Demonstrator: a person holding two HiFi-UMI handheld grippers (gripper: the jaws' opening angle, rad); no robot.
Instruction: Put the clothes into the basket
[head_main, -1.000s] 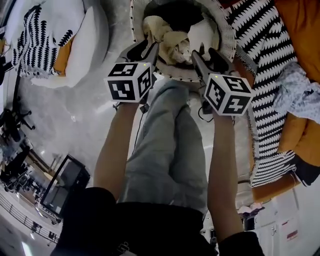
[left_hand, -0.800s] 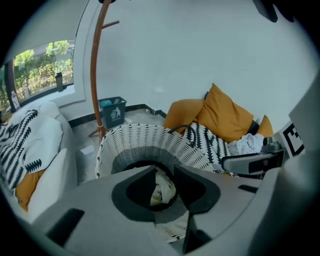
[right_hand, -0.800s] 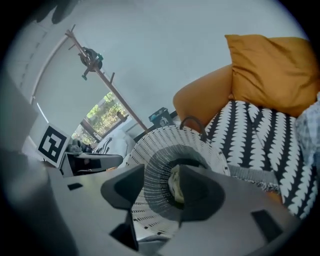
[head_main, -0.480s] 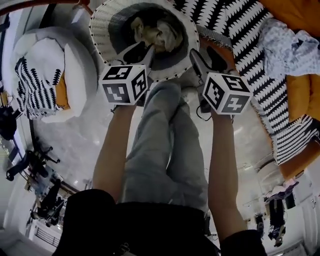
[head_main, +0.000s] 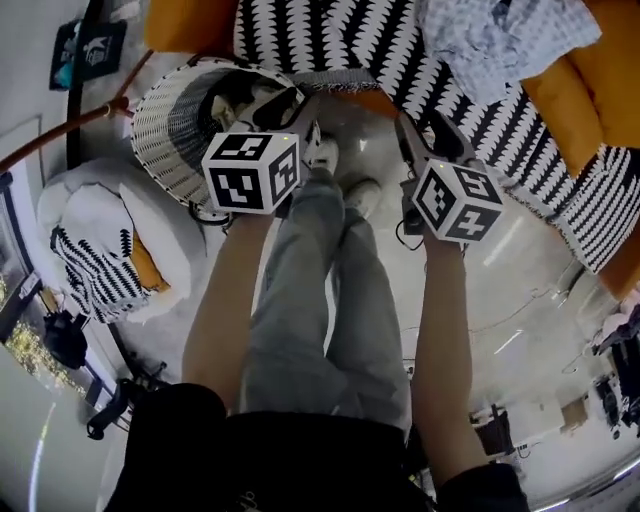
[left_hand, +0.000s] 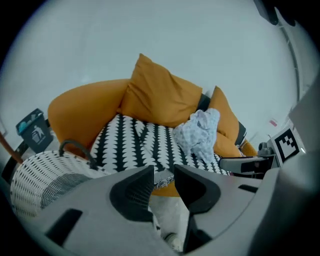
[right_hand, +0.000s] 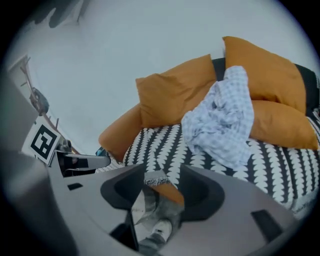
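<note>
A pale blue checked garment (head_main: 500, 35) lies crumpled on the black-and-white throw of an orange sofa, at the top right of the head view. It also shows in the left gripper view (left_hand: 200, 135) and the right gripper view (right_hand: 220, 125). The white woven basket (head_main: 175, 125) stands at the upper left with light clothes (head_main: 235, 95) inside. My left gripper (head_main: 290, 103) hangs by the basket's right rim, and its jaws (left_hand: 162, 187) stand apart with nothing between them. My right gripper (head_main: 432, 135) points at the sofa's front edge, short of the garment, open and empty (right_hand: 162, 192).
Orange cushions (right_hand: 175, 90) lean at the sofa's back. A white pouf with a patterned cloth (head_main: 100, 250) sits on the floor at the left. The person's legs and shoes (head_main: 340, 190) are between the grippers. A dark basket handle (left_hand: 75, 147) rises near the throw.
The view has swung from the basket to the sofa. The basket slid from top centre to upper left, and the checked garment came to the top. Both grippers swung along, empty.
</note>
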